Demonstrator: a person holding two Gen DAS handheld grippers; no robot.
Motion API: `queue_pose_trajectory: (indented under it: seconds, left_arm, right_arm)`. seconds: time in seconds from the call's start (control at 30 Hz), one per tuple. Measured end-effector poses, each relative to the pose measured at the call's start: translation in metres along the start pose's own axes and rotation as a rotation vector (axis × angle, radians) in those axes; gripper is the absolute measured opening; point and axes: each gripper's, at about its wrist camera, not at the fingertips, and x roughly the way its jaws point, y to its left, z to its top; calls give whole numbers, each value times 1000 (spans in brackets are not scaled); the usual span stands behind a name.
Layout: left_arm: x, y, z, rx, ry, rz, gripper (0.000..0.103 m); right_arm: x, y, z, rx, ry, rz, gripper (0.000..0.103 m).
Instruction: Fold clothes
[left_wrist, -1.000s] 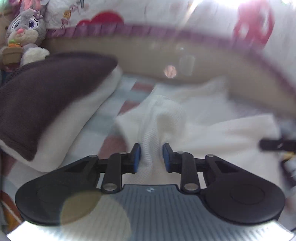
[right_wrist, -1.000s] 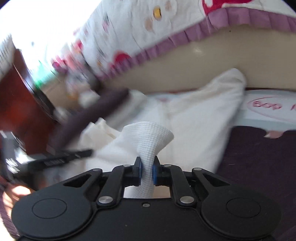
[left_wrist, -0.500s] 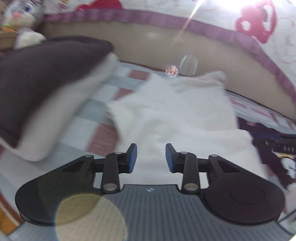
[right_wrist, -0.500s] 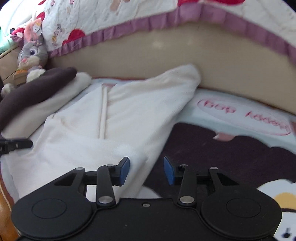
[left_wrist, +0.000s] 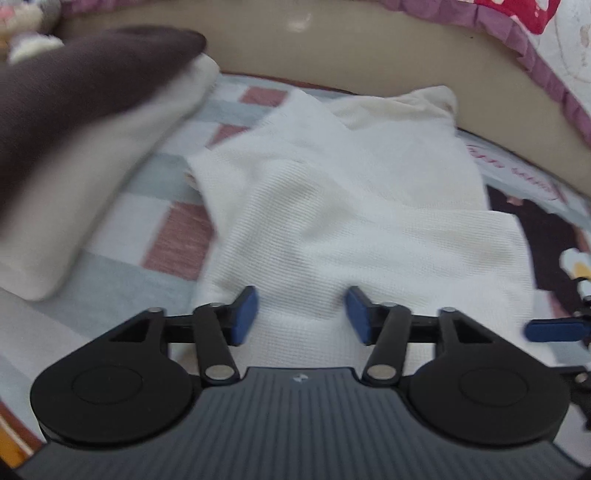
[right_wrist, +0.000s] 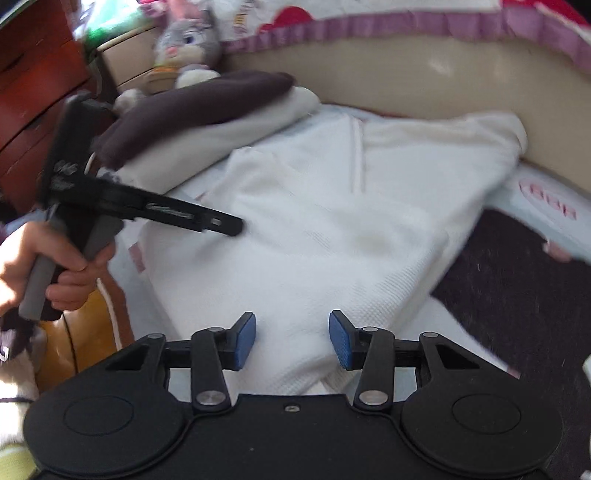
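Left wrist view: left gripper (left_wrist: 301, 314) hovering with fingers spread apart, nothing between them, over the near edge of the white garment (left_wrist: 351, 221). Garment is lying partly folded on the checked bedspread (left_wrist: 122, 273), reaching back toward the beige headboard (left_wrist: 369, 48). Right gripper (right_wrist: 291, 339) likewise standing open above the garment's near edge. Beyond the garment, to its left, a dark brown and cream pillow (right_wrist: 207, 110) is resting, plush rabbit (right_wrist: 188, 40) sitting behind it.
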Motion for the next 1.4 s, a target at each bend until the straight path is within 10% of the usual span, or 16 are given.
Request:
queue_pose_trajectory:
  seconds: [0.23, 0.4, 0.6, 0.93, 1.0, 1.2, 1.4]
  left_arm:
    - [-21, 17, -2, -56, 86, 8, 63]
    - [-50, 49, -5, -201, 105, -18, 72]
    - [-39, 84, -43, -570, 279, -362, 76]
    - [-84, 39, -39, -36, 29, -159, 76]
    - [-98, 19, -54, 195, -94, -105, 76]
    - [-100, -42, -82, 670, -211, -122, 78]
    - [-49, -69, -68, 850, -167, -63, 78]
  right_arm:
    - [-13, -10, 1, 36, -4, -49, 53]
    - [-35, 24, 7, -207, -36, -63, 56]
    - [-19, 75, -8, -480, 64, 29, 63]
    - [31, 107, -41, -993, 89, -233, 56]
    - [22, 97, -31, -937, 64, -202, 33]
    - [0, 65, 11, -630, 8, -100, 27]
    - [-9, 41, 23, -441, 34, 17, 27]
